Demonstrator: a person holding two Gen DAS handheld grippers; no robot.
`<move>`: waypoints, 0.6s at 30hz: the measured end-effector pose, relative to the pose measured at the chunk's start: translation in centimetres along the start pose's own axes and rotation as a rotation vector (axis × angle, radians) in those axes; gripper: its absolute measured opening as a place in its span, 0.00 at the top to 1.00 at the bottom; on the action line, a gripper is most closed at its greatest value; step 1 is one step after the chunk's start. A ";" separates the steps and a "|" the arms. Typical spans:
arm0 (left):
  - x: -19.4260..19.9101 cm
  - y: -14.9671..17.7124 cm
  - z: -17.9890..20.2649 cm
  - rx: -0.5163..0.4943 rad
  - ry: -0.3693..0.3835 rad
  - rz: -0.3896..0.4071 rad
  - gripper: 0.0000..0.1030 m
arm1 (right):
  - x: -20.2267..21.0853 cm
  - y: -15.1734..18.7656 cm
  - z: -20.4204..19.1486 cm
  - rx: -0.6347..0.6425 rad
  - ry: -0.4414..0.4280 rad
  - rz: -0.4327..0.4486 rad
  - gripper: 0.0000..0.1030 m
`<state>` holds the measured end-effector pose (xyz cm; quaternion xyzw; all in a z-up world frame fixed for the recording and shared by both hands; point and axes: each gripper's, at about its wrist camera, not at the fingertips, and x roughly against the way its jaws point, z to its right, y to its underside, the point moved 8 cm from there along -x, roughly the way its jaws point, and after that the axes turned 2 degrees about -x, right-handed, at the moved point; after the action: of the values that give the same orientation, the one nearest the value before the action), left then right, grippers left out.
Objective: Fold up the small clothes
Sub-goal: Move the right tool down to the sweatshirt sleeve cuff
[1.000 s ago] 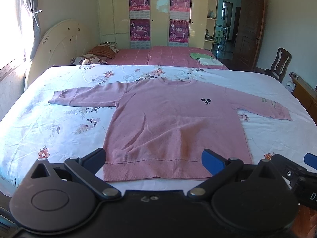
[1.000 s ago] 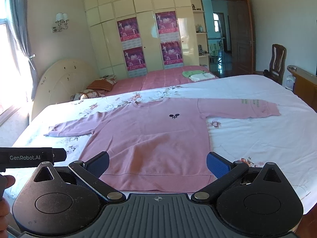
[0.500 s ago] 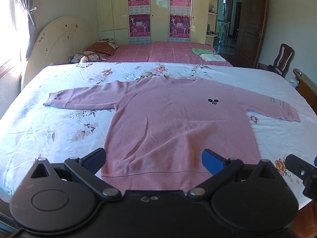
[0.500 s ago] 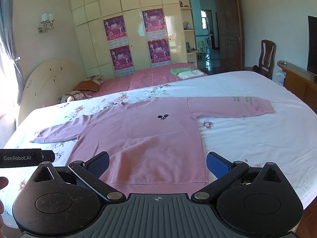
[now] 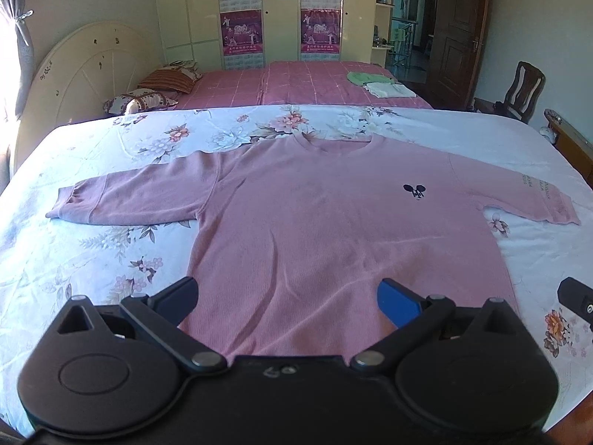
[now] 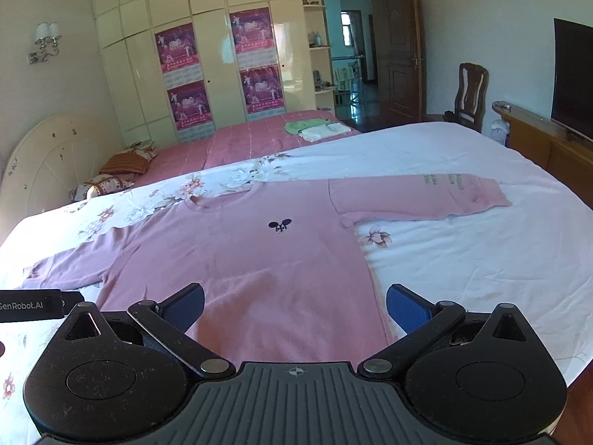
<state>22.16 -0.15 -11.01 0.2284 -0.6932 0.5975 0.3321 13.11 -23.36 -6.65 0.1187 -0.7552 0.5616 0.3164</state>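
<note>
A pink long-sleeved sweater (image 5: 333, 230) with a small dark emblem lies flat, front up, sleeves spread, on the floral white bed sheet (image 5: 74, 252). It also shows in the right wrist view (image 6: 252, 256). My left gripper (image 5: 287, 298) is open and empty, above the sweater's lower hem. My right gripper (image 6: 294, 306) is open and empty, above the hem's right part. The hem itself is hidden behind both gripper bodies.
A second bed with a pink cover (image 5: 296, 85) stands behind, with pillows (image 5: 166, 79) and folded green and white clothes (image 5: 378, 85). A wooden chair (image 6: 470, 92), a cabinet with a TV (image 6: 570, 78) and an open door are at the right.
Both grippers have moved forward over the bed towards the sweater's hem. The right view has swung rightward. The sweater has not moved.
</note>
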 end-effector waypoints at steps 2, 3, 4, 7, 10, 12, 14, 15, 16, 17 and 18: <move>-1.4 -0.8 -0.5 -0.018 0.002 -0.003 0.00 | -1.2 -0.4 -0.3 -0.004 0.020 0.001 0.00; -2.0 -1.1 -0.7 -0.026 0.006 -0.003 0.00 | -1.7 -0.5 -0.4 -0.006 0.032 0.003 0.00; -2.6 -1.4 -0.9 -0.035 0.008 -0.005 0.00 | -2.4 -0.8 -0.4 -0.010 0.040 0.005 0.00; -4.5 -2.4 -1.3 -0.052 0.023 -0.017 0.00 | -4.0 -1.2 -0.6 -0.006 0.072 0.000 0.00; -6.2 -3.3 -1.6 -0.060 0.029 -0.030 0.00 | -5.4 -1.9 -0.5 -0.002 0.086 0.003 0.00; -7.4 -3.9 -1.6 -0.058 0.024 -0.037 0.00 | -6.2 -2.4 0.0 -0.001 0.100 0.006 0.00; -8.6 -4.3 -1.3 -0.053 0.022 -0.051 0.00 | -7.1 -2.9 0.7 0.002 0.112 0.003 0.00; -9.1 -4.5 -1.0 -0.051 0.023 -0.057 0.00 | -7.7 -3.1 1.1 0.003 0.114 0.001 0.00; -9.8 -4.7 -0.7 -0.048 0.027 -0.061 0.00 | -8.3 -3.3 1.7 0.004 0.119 -0.001 0.00; -10.5 -4.9 -0.3 -0.043 0.032 -0.062 0.00 | -8.8 -3.5 2.4 0.004 0.123 -0.004 0.00; -11.0 -5.1 0.2 -0.039 0.040 -0.063 0.00 | -9.5 -3.8 3.3 0.000 0.125 -0.006 0.00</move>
<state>33.17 -2.16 -15.68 0.2315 -0.6902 0.5777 0.3690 21.38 -29.37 -10.05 0.0855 -0.7335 0.5672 0.3647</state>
